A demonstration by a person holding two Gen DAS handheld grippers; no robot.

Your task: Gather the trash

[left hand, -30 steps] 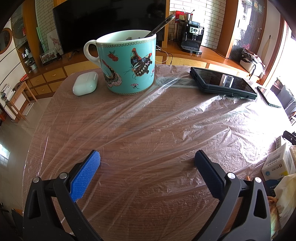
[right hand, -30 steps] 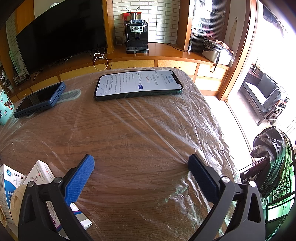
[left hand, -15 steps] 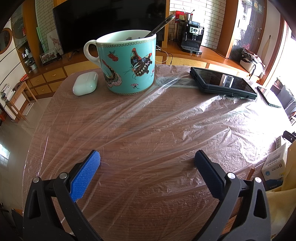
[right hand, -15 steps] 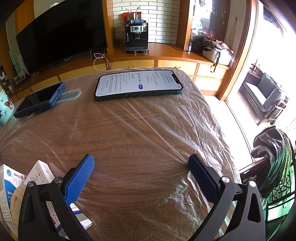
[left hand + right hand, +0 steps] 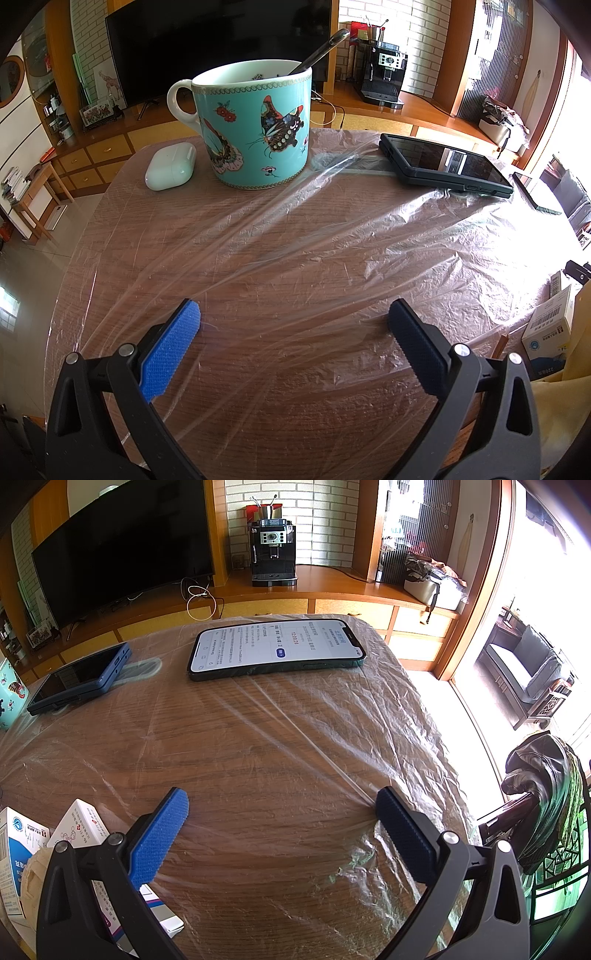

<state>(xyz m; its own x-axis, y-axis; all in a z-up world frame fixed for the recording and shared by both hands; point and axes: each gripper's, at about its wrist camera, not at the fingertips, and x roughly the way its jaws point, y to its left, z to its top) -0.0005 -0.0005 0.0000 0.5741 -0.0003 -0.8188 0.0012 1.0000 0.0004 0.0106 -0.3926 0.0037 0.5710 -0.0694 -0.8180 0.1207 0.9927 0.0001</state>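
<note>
Small cardboard boxes lie at the table's near side: a white box with a barcode [image 5: 550, 323] at the right edge of the left wrist view. In the right wrist view a blue-and-white box [image 5: 14, 853] and a white box [image 5: 79, 827] lie beside a beige crumpled wad [image 5: 33, 864], low on the left. My left gripper [image 5: 295, 321] hovers open over the film-covered wood, left of the boxes. Open as well, my right gripper [image 5: 280, 812] has nothing between its blue pads, and the boxes lie just left of its left finger.
Clear plastic film [image 5: 332, 240] covers the round wooden table [image 5: 258, 738]. A butterfly mug [image 5: 255, 125] with a spoon, a white earbud case [image 5: 170, 166], a dark cased phone [image 5: 447, 164] and a lit phone [image 5: 277, 648] stand at the far side. A chair with a dark jacket [image 5: 543, 786] stands right.
Both grippers stay where they were. At the right edge of the left wrist view, a pale yellowish shape has shifted beside the boxes.
</note>
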